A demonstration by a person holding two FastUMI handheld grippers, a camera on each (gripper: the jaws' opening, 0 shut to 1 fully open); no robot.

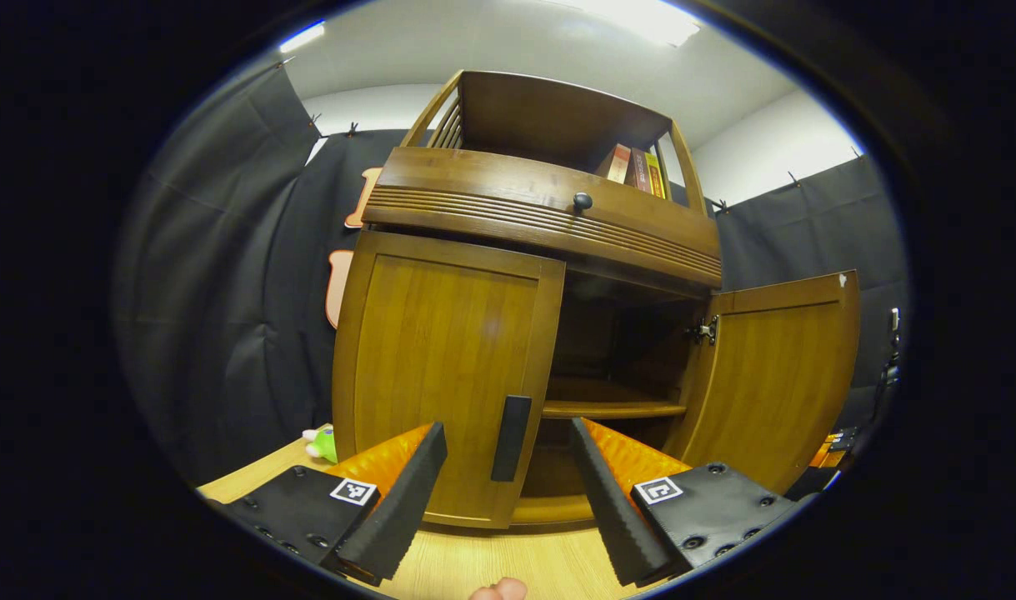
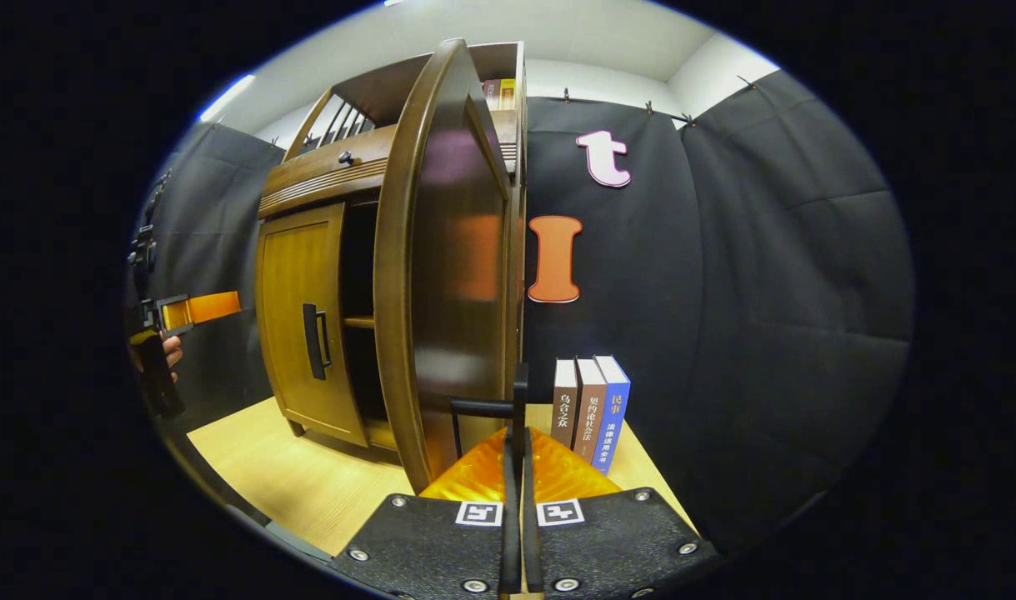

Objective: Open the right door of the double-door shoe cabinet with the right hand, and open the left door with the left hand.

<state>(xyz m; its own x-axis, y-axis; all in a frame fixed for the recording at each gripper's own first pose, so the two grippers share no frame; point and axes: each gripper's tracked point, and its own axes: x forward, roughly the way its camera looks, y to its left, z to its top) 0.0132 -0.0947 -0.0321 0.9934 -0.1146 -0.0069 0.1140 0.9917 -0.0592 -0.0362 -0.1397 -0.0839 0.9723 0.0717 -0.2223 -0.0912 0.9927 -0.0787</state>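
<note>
So the shoe cabinet (image 1: 549, 217) sits on a light wood tabletop (image 1: 491, 567), and its right door (image 1: 774, 375) is swung wide open, showing a shelf (image 1: 612, 408) inside. The left door (image 1: 445, 375) is shut, with its black vertical handle (image 1: 511, 437) right near the inner edge. In the left gripper view, the left gripper (image 1: 508, 492) hangs in front of that handle with its jaws spread wide apart, one finger on each side of the handle but not touching it as far as I can see. The drawer above has a little round black knob (image 1: 583, 201), and some books (image 1: 637, 169) stand in the open top compartment. A green plush toy (image 1: 322, 443) peeks out at the cabinet's left foot. In the right gripper view, the right gripper (image 2: 516, 467) has its fingers pressed together on the thin black handle (image 2: 495, 408) of the opened door (image 2: 441, 267), which is seen edge-on. Just beside it, three upright books (image 2: 591, 412) stand against the black cloth. The other gripper shows far off at the left edge, held by a hand (image 2: 171, 350).
</note>
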